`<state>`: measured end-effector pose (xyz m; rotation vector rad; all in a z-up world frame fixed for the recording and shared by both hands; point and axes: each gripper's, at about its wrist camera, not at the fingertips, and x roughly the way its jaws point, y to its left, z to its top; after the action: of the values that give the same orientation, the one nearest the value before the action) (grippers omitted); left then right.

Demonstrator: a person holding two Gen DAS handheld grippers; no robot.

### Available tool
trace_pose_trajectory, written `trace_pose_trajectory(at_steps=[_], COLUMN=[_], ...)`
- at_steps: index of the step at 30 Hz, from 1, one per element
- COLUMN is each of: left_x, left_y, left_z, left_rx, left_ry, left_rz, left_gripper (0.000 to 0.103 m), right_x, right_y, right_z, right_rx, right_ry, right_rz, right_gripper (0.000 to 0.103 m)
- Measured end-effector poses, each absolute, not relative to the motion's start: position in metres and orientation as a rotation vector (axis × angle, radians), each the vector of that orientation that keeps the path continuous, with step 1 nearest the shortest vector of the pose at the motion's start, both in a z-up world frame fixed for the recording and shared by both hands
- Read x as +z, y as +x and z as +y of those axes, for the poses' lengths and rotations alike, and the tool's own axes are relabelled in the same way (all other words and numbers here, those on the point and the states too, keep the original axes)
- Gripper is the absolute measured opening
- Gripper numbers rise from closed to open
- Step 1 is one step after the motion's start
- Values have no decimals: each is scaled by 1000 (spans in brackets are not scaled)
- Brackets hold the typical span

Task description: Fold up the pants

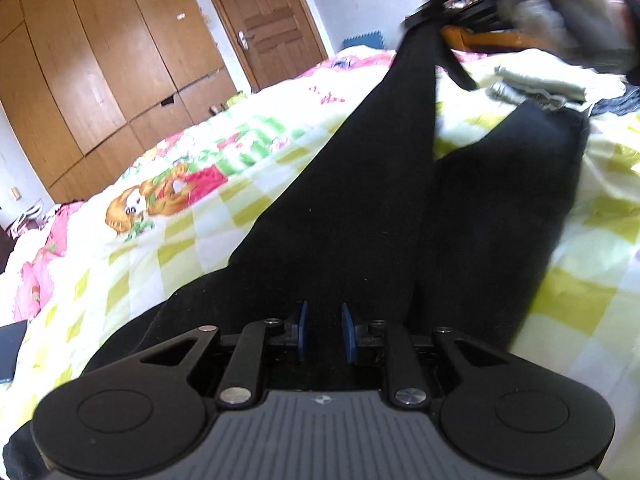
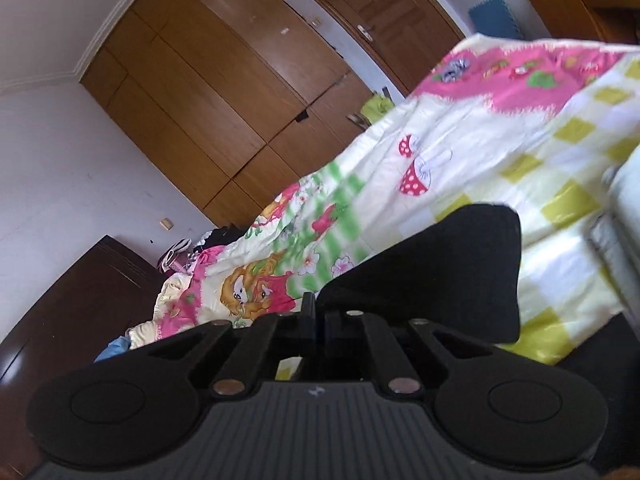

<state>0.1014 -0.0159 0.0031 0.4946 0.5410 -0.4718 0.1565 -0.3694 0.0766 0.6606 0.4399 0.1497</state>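
Black pants (image 1: 360, 200) lie across a cartoon-print quilt (image 1: 192, 184) on the bed. One leg is stretched taut up to the top right, and the other leg (image 1: 520, 184) lies flat beside it. My left gripper (image 1: 325, 332) has its blue pads (image 1: 303, 332) closed on the near end of the pants. In the left wrist view, a gloved hand (image 1: 572, 8) holds my right gripper (image 1: 420, 24) above the bed, pinching the far end of the taut leg. In the right wrist view, the right gripper (image 2: 318, 312) is shut, and a black flap of the pants (image 2: 440, 272) sticks out of it.
Folded grey clothes (image 1: 536, 84) sit on the quilt at the far right. A wooden wardrobe (image 1: 100, 60) and a door (image 1: 272, 20) stand behind the bed. A dark cabinet (image 2: 60, 320) stands at the left of the right wrist view, and a wooden shelf (image 2: 580, 0) at its top right.
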Motion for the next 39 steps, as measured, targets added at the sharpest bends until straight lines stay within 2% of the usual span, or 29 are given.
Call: trace_pose_trajectory(at_steps=[2, 3, 5, 6, 7, 9, 15, 16, 17, 18, 23, 26, 27, 28, 30, 32, 37, 39], left_x=[1, -2, -12, -16, -18, -18, -12, -11, -10, -10, -5, -1, -2, -4, -10, -14, -10, -11], left_y=[93, 89, 83, 77, 70, 59, 53, 53, 52, 50, 50, 44, 44, 43, 45, 42, 44, 46], left_z=[-20, -22, -27, -31, -34, -38, -45, -48, -53, -56, -55, -51, -51, -50, -49, -49, -45, -48], left_rx=[-485, -497, -524, -532, -527, -522, -528, -531, -536, -540, -567, -571, -573, -576, -575, -572, -575, -566], left_ry=[491, 491, 508, 536, 575, 638, 660, 661, 662, 665, 678, 677, 669, 663, 667, 678, 677, 684], left_rz=[547, 563, 598, 607, 600, 583, 609, 612, 614, 612, 593, 580, 584, 592, 609, 614, 614, 611], left_gripper=[35, 35, 36, 36, 36, 36, 37, 37, 37, 37, 37, 37, 37, 38, 38, 38, 38, 39], right_x=[52, 31, -8, -24, -34, -42, -41, -41, -37, -31, 32, 37, 28, 11, -20, -35, -30, -27], right_y=[136, 131, 126, 123, 119, 114, 126, 128, 129, 130, 114, 105, 109, 113, 116, 110, 112, 118], right_z=[-375, -379, -390, -397, -404, -417, -445, -449, -451, -453, -446, -450, -451, -453, -460, -465, -480, -477], right_rx=[70, 28, -3, -22, -35, -31, -81, -81, -97, -106, 15, 8, -23, -61, -130, -152, -152, -151], right_ry=[584, 585, 660, 723, 803, 931, 1061, 1075, 1067, 1049, 896, 836, 795, 764, 785, 820, 892, 862], right_rz=[522, 576, 675, 679, 667, 614, 500, 481, 475, 481, 349, 378, 436, 520, 650, 648, 602, 617], right_gripper=[6, 11, 15, 20, 24, 25, 33, 32, 26, 9, 5, 5, 5, 12, 12, 12, 21, 21])
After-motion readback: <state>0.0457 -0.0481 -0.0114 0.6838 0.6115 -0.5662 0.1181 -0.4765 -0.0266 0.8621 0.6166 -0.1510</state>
